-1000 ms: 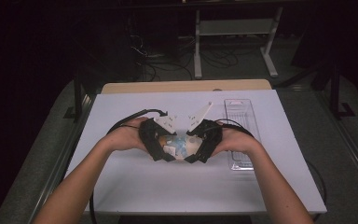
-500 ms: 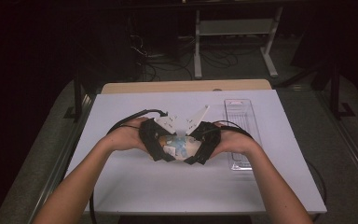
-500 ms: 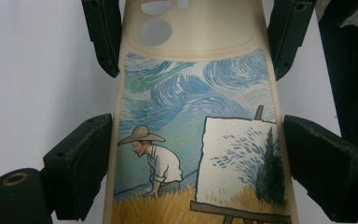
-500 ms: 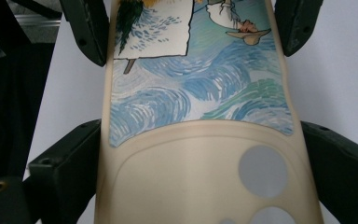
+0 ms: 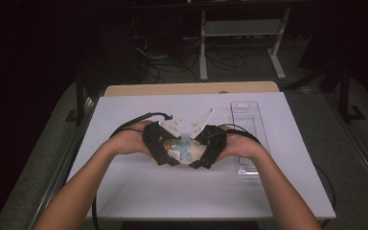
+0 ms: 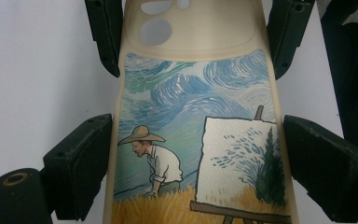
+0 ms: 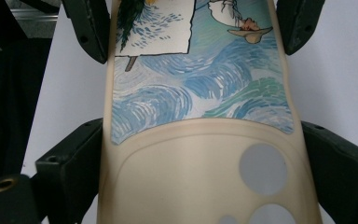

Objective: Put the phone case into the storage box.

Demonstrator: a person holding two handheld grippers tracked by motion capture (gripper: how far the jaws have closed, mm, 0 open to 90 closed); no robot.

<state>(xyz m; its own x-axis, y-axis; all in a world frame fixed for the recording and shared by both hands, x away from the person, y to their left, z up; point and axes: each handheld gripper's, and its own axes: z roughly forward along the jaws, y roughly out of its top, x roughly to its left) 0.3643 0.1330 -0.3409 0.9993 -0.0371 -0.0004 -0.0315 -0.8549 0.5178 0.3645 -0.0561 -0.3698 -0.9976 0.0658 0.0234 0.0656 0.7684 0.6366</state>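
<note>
**Two grippers clamp one painted phone case at mid-bench**

On the left, the left gripper (image 5: pixel 168 154) comes in over the white bench (image 5: pixel 124 191), its cable looping back toward the left edge. In the left gripper view its two black jaws stand wide, pressed against the long sides of a cream phone case (image 6: pixel 198 130) printed with a swirling blue sky, a painter in a straw hat and an easel in a wheat field. The case's camera cut-outs lie at the far end from this gripper.

The phone case (image 5: pixel 184 152) sits near the middle of the bench, somewhat closer to the near edge, spanning the gap between the two grippers.

On the right, the right gripper (image 5: pixel 202 155) holds the opposite end. In the right gripper view its jaws close on the sides of the case (image 7: pixel 200 140) at the end with the round cut-outs. Further right, a clear plastic tray (image 5: pixel 247 115) lies lengthwise near the right edge of the bench, just beside the right hand (image 5: pixel 237 146).
</note>
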